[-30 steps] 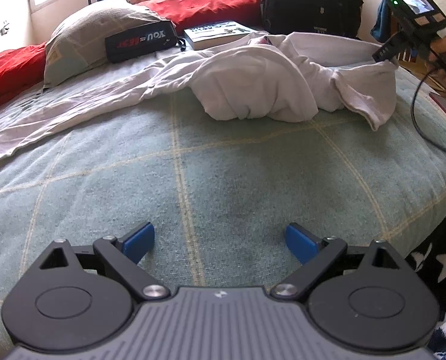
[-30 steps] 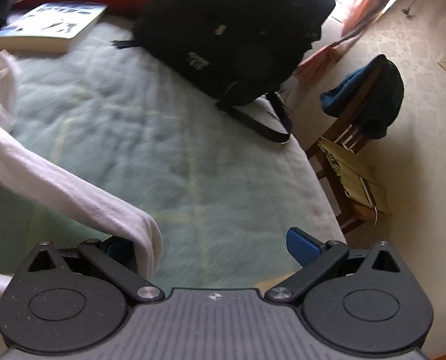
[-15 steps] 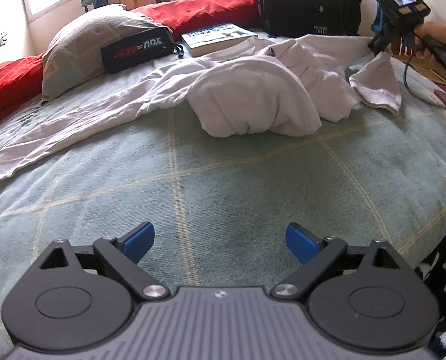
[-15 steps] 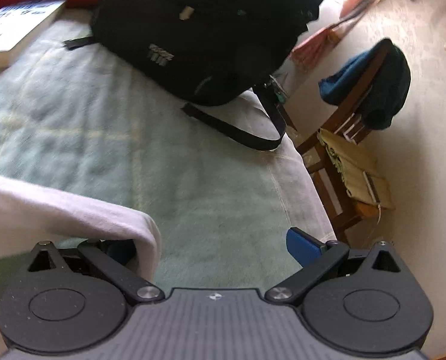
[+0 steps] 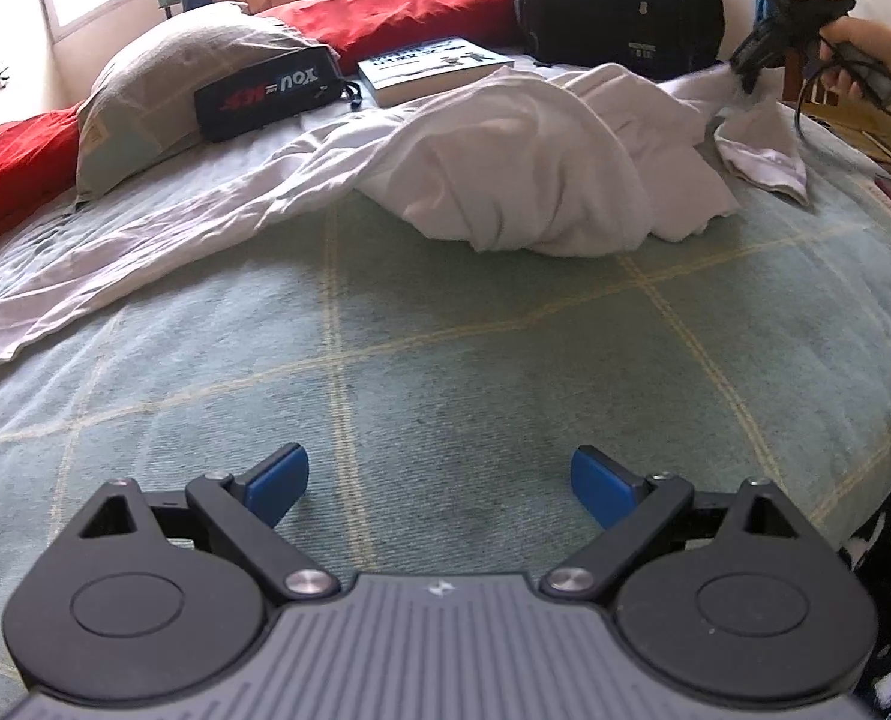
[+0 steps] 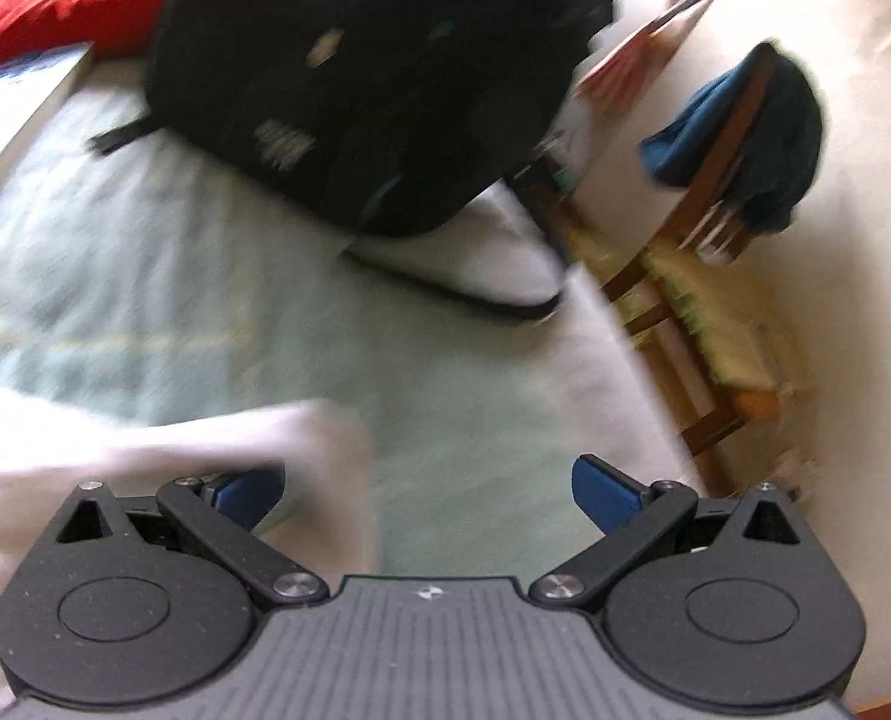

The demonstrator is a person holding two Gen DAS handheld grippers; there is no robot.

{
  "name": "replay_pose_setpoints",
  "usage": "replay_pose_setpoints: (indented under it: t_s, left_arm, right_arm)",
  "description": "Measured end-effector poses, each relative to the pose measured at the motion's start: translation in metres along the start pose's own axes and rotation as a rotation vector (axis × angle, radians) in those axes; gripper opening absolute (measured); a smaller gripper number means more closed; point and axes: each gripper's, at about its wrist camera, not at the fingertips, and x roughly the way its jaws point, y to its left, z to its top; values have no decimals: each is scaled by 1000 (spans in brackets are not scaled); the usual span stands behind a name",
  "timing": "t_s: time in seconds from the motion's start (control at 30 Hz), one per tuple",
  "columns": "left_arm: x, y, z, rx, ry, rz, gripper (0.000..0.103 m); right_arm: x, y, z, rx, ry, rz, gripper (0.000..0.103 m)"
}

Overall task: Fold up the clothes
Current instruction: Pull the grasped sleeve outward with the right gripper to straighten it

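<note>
A crumpled white garment (image 5: 553, 168) lies on the far half of the green checked bedspread (image 5: 445, 360), with one long part trailing to the left. My left gripper (image 5: 439, 480) hovers open over bare bedspread, well short of the garment. Far right in the left wrist view, a hand holds my right gripper (image 5: 745, 78) with a white sleeve stretched up to it. In the blurred right wrist view, my right gripper (image 6: 427, 492) is open, and white cloth (image 6: 205, 438) hangs draped over its left finger.
At the head of the bed sit a black backpack (image 6: 355, 60), a book (image 5: 433, 66), a black pouch (image 5: 265, 93) on a pillow (image 5: 163, 78), and red cushions (image 5: 409, 6). A wooden chair (image 6: 703, 228) with dark clothing stands past the bed's right edge.
My right gripper has swung up and away to the right, drawing the white sleeve out from the pile. The left gripper has stayed open in much the same place.
</note>
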Motion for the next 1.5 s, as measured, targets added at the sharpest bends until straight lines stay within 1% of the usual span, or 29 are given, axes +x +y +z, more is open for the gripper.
replay_pose_setpoints:
  t_s: [0.07,0.13,0.17,0.2,0.27,0.4,0.47,0.53,0.6,0.63,0.67,0.7,0.73,0.8,0.83,0.9,1.0,1.13,1.17,1.27,1.3,1.4,1.5]
  left_arm:
    - [-1,-2,0,5,0,-4,94]
    - [-2,-3,-1,8,-1,-8,94]
    - [-3,-3,-2,8,-2,-9,94]
    - [-4,-3,-2,8,-3,-9,94]
    - [-5,-3,-3,7,-4,-10,94]
    - [-7,-3,-6,4,-5,-12,94]
    - [-8,-2,-7,4,-8,-15,94]
    - [-8,-1,-8,-6,-7,-19,94]
    - [-7,1,-9,-17,-6,-22,94]
    - [-7,1,-9,-21,-5,-23,94]
    - [-6,1,-8,-25,-5,-23,94]
    - [-6,0,-8,-22,-7,-22,94]
    - [-6,-1,-8,-19,-8,-23,94]
    - [-5,-4,-7,-11,-8,-25,94]
    - [-5,-5,-7,-7,-8,-27,94]
    - [-5,-7,-7,0,-9,-28,94]
    - [-6,-6,-8,0,-10,-27,94]
    - [-4,-4,-7,-17,-10,-22,94]
    - [-4,-4,-7,-18,-11,-21,94]
    - [-3,-5,-7,-15,-13,-21,94]
    - [-3,-5,-6,-15,-14,-21,94]
    - [-3,-6,-6,-14,-13,-22,94]
    - [-4,-6,-6,-13,-12,-20,94]
  right_arm:
    - [0,11,-8,16,47,78,103]
    - [0,23,-15,31,87,137,103]
    - [0,30,-18,28,105,150,103]
    - [0,37,-22,20,118,148,103]
    - [-1,51,-30,-2,145,112,103]
    - [-4,61,-42,-30,169,95,103]
    - [-4,55,-43,-56,173,85,103]
    - [-3,46,-43,-73,180,47,103]
    - [-2,35,-42,-60,186,12,103]
    - [-2,29,-42,-27,192,17,103]
    - [-3,24,-43,11,201,48,103]
    - [-5,20,-44,51,209,105,103]
    - [-8,18,-46,87,215,196,103]
    - [-9,19,-50,127,223,301,103]
    - [-7,23,-52,125,234,304,103]
    - [0,29,-54,75,245,255,103]
    - [1,25,-52,20,222,208,103]
    - [1,18,-48,-96,199,32,103]
    - [2,15,-48,-106,200,15,103]
    - [2,5,-43,-63,191,9,103]
    - [-2,5,-43,-48,182,20,103]
    - [-12,16,-40,-43,145,86,103]
    - [-14,30,-32,-29,112,94,103]
